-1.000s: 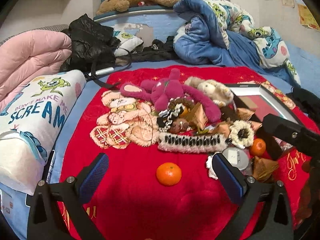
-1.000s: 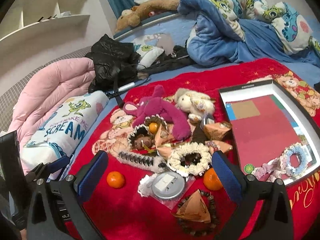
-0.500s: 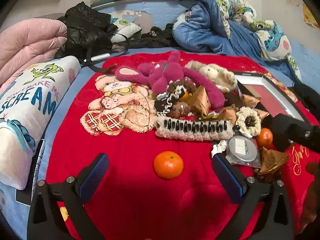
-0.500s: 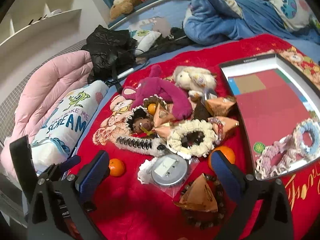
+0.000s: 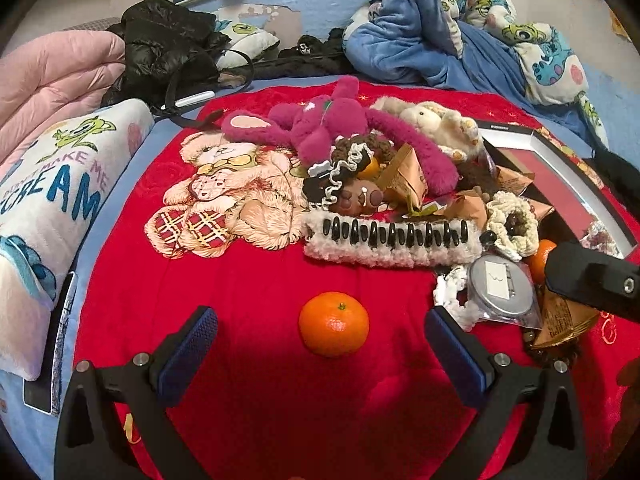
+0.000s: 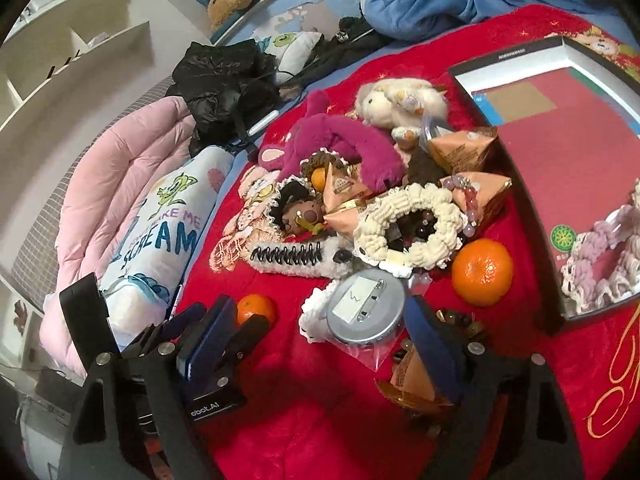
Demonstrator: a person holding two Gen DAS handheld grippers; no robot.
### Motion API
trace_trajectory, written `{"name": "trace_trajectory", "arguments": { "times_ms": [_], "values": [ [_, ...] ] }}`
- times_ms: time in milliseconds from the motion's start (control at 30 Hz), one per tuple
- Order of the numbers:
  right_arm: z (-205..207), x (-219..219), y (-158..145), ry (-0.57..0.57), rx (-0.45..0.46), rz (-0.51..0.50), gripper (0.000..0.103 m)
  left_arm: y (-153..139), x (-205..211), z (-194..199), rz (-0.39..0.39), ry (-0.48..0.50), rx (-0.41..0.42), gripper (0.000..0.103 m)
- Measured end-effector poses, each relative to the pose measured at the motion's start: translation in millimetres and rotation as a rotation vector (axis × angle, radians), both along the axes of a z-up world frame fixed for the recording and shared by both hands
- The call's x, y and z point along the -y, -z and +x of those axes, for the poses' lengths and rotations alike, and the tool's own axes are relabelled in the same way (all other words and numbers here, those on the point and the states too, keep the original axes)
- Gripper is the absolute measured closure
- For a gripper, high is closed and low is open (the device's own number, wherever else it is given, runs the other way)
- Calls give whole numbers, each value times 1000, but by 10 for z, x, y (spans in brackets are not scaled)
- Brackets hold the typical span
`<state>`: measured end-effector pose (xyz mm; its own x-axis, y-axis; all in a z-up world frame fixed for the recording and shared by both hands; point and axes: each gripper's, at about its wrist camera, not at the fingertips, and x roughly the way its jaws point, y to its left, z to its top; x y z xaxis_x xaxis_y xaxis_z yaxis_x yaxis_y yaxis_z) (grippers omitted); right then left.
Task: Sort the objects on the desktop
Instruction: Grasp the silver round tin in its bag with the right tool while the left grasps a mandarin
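1. My left hand-held gripper (image 5: 320, 344), jaws spread and empty, frames the tangerine (image 5: 334, 324) lying loose on the red blanket (image 5: 248, 280).
2. My right hand-held gripper (image 6: 316, 340), closing, straddles the round tin (image 6: 366, 304) without touching it, beside the open box (image 6: 516, 56).

Bare red blanket (image 5: 240, 280) lies open ahead of the left gripper (image 5: 320, 344), with only one orange (image 5: 334, 329) between its spread fingers. Beyond, a fuzzy black-toothed clip (image 5: 392, 240) and the plush heap (image 5: 332, 128) bar the way. The right gripper (image 6: 316, 340) (jaws closing, nothing pressed) faces a tighter spot: a round tin (image 6: 366, 304) sits ahead, a second orange (image 6: 482, 272) to its right, and a box (image 6: 532, 216) walls off that side.
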<state>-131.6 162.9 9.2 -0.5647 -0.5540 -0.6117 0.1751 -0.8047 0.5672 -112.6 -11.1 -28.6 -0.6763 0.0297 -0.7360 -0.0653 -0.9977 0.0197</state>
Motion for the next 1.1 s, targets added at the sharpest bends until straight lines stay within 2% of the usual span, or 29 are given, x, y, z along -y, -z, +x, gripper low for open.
{"name": "trace_trajectory", "arguments": {
  "times_ms": [133,200,267,500,867,933,967,1000,1067,1100],
  "values": [
    [-19,-12,39,-9,20,-33,22,55,-21,-51,-5,6,20,0],
    [-33,-41,73,2,38,-40,30,82,-21,-84,0,8,33,0],
    [-44,-58,98,9,52,-23,33,110,-19,-118,3,10,44,0],
    [-121,-95,229,48,123,64,33,157,-13,-174,-6,3,58,0],
    [-197,-164,286,66,129,-27,32,258,-2,-256,-25,-11,94,0],
    [-200,-164,293,71,134,-36,47,258,10,-265,-21,-14,99,0],
    [-211,-170,321,68,152,-49,59,259,12,-268,-21,-16,99,0],
    [-224,-169,364,63,175,-66,67,263,15,-271,-23,-20,102,0],
    [-245,-151,436,51,199,-98,74,276,14,-278,-28,-24,109,0],
    [-241,-143,441,43,198,-93,74,278,18,-284,-28,-25,109,0]
  ]
}}
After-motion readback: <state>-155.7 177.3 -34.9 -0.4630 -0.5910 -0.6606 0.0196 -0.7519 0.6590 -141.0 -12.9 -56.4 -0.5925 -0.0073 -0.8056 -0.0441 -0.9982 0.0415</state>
